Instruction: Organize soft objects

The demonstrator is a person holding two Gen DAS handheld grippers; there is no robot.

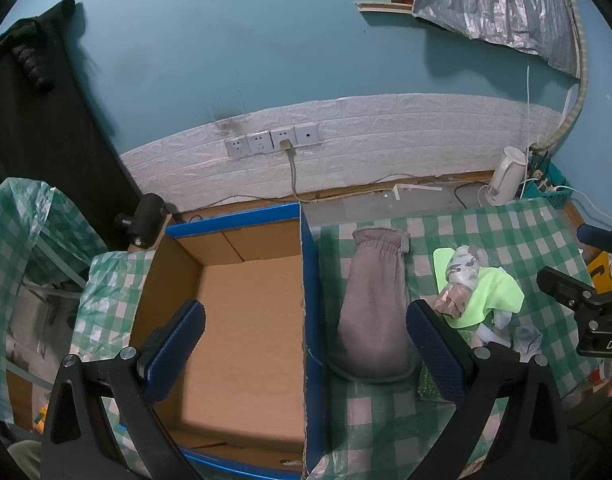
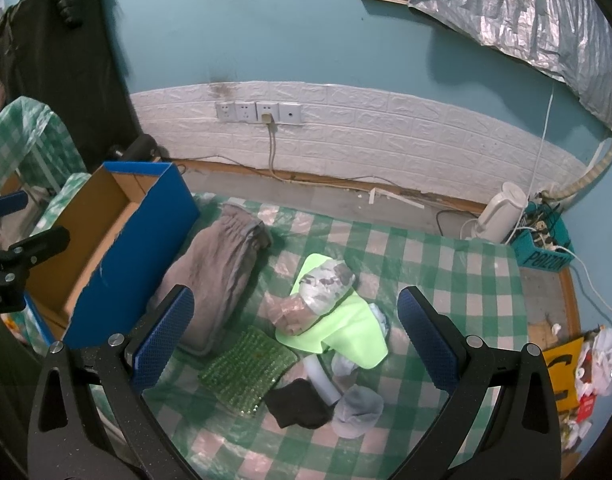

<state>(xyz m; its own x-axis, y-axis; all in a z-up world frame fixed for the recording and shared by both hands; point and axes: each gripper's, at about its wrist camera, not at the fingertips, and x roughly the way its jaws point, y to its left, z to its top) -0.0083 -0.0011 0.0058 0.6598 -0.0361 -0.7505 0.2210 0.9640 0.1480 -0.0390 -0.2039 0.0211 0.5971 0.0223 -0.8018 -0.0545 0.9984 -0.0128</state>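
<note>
Soft objects: we see a folded grey garment (image 2: 218, 276) with an elastic waistband lying on the green checked cloth (image 2: 445, 264), just beside the blue wall of the cardboard box (image 2: 118, 248); to its right is a heap of small items.
Heap: a lime-green cloth (image 2: 345, 332) with a camouflage-print bundle (image 2: 325, 280) on top, a green beaded pad (image 2: 248, 370), a black sock (image 2: 298, 404) and a pale grey-blue piece (image 2: 357, 410), touching or overlapping one another.
Box: its inside shows bare cardboard, so we judge nothing is sorted yet.
Left gripper (image 1: 306, 340): fingers spread wide, holding nothing, hovering astride the box's right wall, with the grey garment between the wall and the right finger.
Right gripper (image 2: 296, 340): fingers spread wide and empty, above the heap.
Handling: we judge everything light, limp and unbreakable; it will droop and unfold when lifted.
Where to grip the garment: we would pinch through all its layers near mid-length, or at the gathered waistband, where the fabric is thickest.
Where to grip the heap: we would take the camouflage bundle on top first; the beaded pad looks stiffer and possibly slippery, so an edge pinch suits it.
Risk: a deep pinch could catch the checked cloth too.
</note>
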